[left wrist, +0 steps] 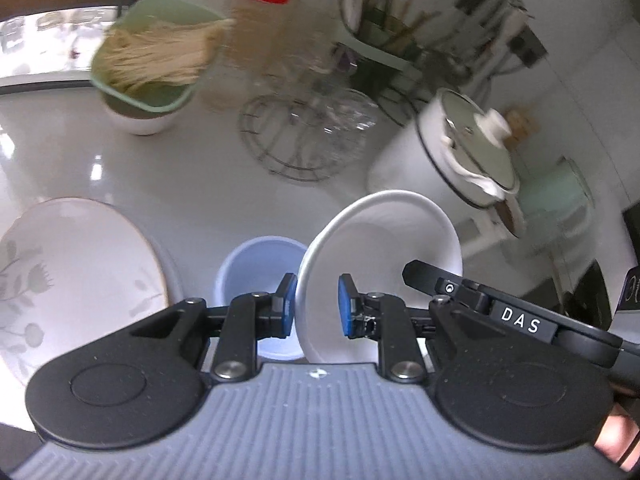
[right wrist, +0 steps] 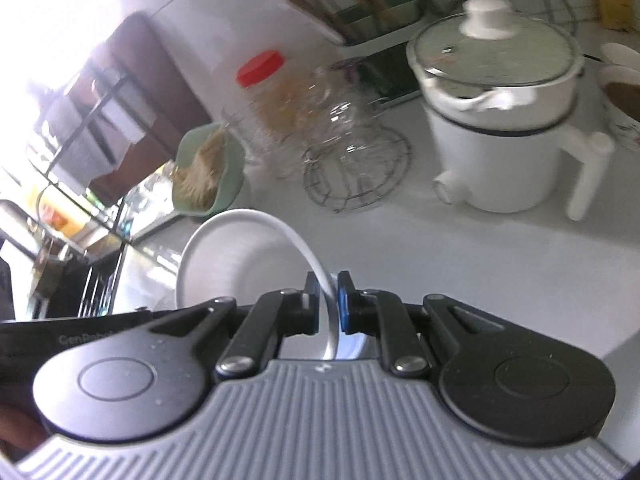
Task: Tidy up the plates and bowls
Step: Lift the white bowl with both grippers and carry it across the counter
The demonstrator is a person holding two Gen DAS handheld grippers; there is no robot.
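Note:
A white bowl (left wrist: pixel 384 248) hangs tilted above the counter, held from two sides. My left gripper (left wrist: pixel 317 298) has one blue pad outside the bowl's wall and the other inside, and is shut on it. In the right wrist view the same white bowl (right wrist: pixel 240 256) has its thin rim pinched between the pads of my right gripper (right wrist: pixel 329 294), which is shut. The right gripper's black body (left wrist: pixel 500 312) shows at the bowl's far side. Below the bowl stands a pale blue cup (left wrist: pixel 256 264). A flowered plate (left wrist: pixel 72 272) with a gold rim lies at the left.
On the white counter (left wrist: pixel 180 168) stand a green bowl of noodles (left wrist: pixel 156 60), a red-lidded jar (left wrist: pixel 256 28), a wire rack with glassware (left wrist: pixel 304 136) and a white electric pot (right wrist: pixel 496 120) with a lid. A chopstick holder (right wrist: pixel 368 16) is at the back. A mug (right wrist: pixel 620 92) stands far right.

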